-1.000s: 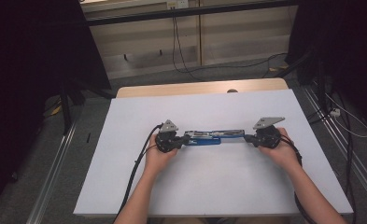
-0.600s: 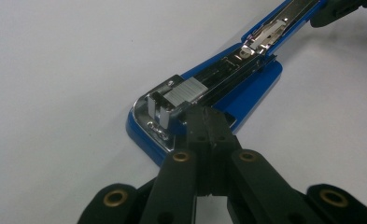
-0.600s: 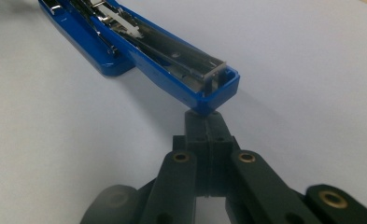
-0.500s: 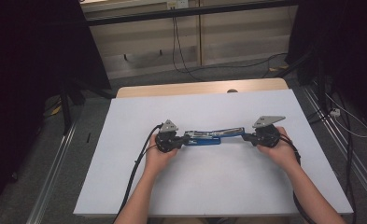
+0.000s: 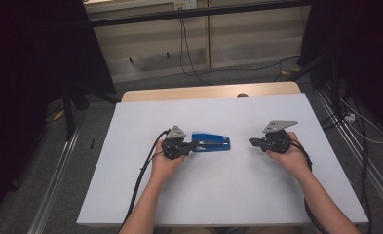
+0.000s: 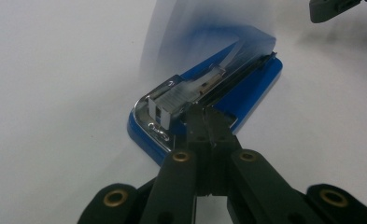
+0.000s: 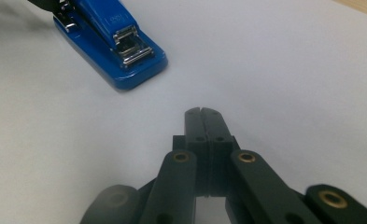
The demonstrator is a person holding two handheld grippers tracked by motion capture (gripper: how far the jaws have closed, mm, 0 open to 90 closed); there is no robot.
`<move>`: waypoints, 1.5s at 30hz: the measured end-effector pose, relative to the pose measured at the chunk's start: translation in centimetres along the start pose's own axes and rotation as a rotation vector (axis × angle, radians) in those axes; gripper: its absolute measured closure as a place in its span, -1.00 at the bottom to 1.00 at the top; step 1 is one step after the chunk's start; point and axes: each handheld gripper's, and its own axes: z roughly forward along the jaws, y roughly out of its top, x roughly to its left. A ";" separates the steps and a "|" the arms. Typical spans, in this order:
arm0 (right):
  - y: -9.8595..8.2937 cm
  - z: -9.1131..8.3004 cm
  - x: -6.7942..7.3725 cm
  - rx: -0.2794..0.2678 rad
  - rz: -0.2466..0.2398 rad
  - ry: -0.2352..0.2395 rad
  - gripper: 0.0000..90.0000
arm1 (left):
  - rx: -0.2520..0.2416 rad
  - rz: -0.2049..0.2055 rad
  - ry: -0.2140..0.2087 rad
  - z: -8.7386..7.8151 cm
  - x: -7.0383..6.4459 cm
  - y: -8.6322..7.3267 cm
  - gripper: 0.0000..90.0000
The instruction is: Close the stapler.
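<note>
A blue stapler [image 5: 211, 143] lies on the white sheet [image 5: 228, 195] near the middle of the table. My left gripper [image 5: 193, 145] is at its left, hinge end. In the left gripper view the jaws of this gripper [image 6: 204, 114] are together, tips against the metal rear of the stapler [image 6: 209, 93], whose blue top arm is motion-blurred above the base. My right gripper [image 5: 252, 142] hovers a short way right of the stapler, apart from it. In its own view this gripper [image 7: 203, 112] is shut on nothing, and the stapler [image 7: 111, 42] lies ahead at upper left.
A wooden table edge [image 5: 203, 92] shows beyond the sheet. A black cable [image 5: 140, 180] trails from the left gripper toward the near edge. Metal rails and floor cables run along both sides of the table.
The stapler was spread open between both grippers; now its top arm has swung back over the base. My right gripper has let go and moved right, away from it.
</note>
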 end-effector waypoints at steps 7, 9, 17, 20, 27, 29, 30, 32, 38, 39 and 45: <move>-0.1 0.3 0.3 0.003 -0.007 0.017 1.00 | 0.015 0.006 0.011 -0.2 0.0 0.0 1.00; 0.0 0.4 0.3 0.003 -0.008 0.018 1.00 | 0.019 0.002 0.004 -0.3 0.0 0.0 1.00; -0.2 0.3 0.5 -0.031 0.037 0.053 0.97 | -0.033 -0.055 -0.028 -1.3 0.1 0.0 0.84; -0.4 0.2 0.7 -0.040 0.050 0.054 0.83 | -0.045 -0.085 -0.038 -1.8 0.2 0.1 0.54; -0.6 -1.0 1.4 -0.066 0.063 0.045 0.39 | -0.050 -0.060 -0.031 -3.3 -0.3 0.3 0.13; -0.6 -1.4 1.7 -0.073 0.067 0.043 0.25 | -0.043 -0.063 -0.023 -3.7 -0.3 0.1 0.03; -0.6 -1.6 1.8 -0.076 0.065 0.040 0.22 | -0.047 -0.068 -0.016 -3.9 -0.3 0.1 -0.02; -0.6 -1.9 2.1 -0.079 0.056 0.038 0.10 | -0.053 -0.081 -0.006 -4.2 -0.1 0.0 -0.10; -1.0 -3.0 2.8 -0.095 0.046 0.019 -0.14 | -0.041 -0.057 0.021 -4.7 -0.4 -0.4 -0.27; -1.1 -3.2 2.9 -0.098 0.046 0.017 -0.15 | -0.038 -0.057 0.022 -4.8 -0.5 -0.4 -0.31; -1.9 -4.4 3.5 -0.105 0.056 0.002 -0.33 | -0.039 -0.054 0.025 -5.7 -0.7 -0.9 -0.44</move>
